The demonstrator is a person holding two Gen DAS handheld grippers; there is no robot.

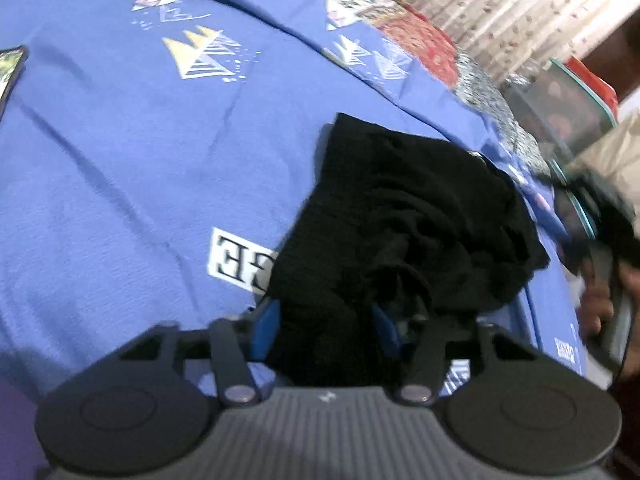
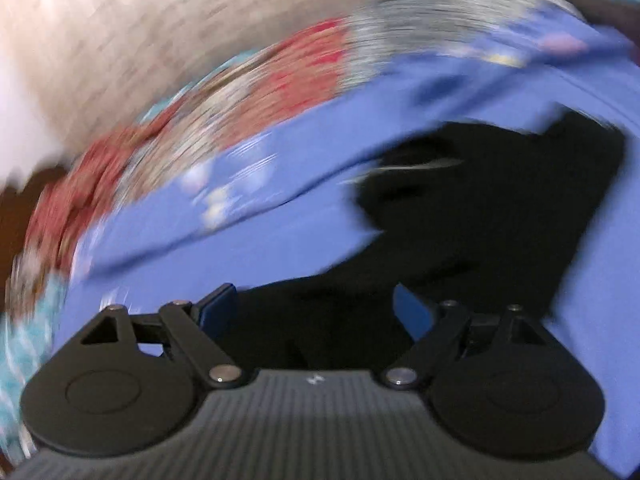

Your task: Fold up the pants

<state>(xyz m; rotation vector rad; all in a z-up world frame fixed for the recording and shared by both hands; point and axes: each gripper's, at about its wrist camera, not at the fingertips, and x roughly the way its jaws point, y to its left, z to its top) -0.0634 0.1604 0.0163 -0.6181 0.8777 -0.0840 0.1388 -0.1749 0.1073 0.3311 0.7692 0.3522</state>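
Observation:
The black pants [image 1: 404, 216] lie bunched in a crumpled heap on a blue printed sheet [image 1: 120, 160]. My left gripper [image 1: 326, 322] is at the near end of the heap. Its blue pads [image 1: 268, 320] are closed in on a thick fold of the black cloth that fills the gap between them. In the right wrist view everything is smeared by motion. There my right gripper [image 2: 316, 314] stands wide open above the sheet [image 2: 280, 232]. The dark pants [image 2: 480, 208] spread out ahead of it and under the gap, with neither pad pressing on them. A hand [image 1: 600, 300] on the right gripper's handle shows blurred at the right edge.
A patchwork quilt [image 1: 424, 36] with red squares borders the sheet at the far side, with a patterned curtain [image 1: 500, 0] behind it. Clear plastic boxes with teal rims [image 1: 560, 100] stand to the right, beyond the bed's edge. Open blue sheet stretches to the left of the pants.

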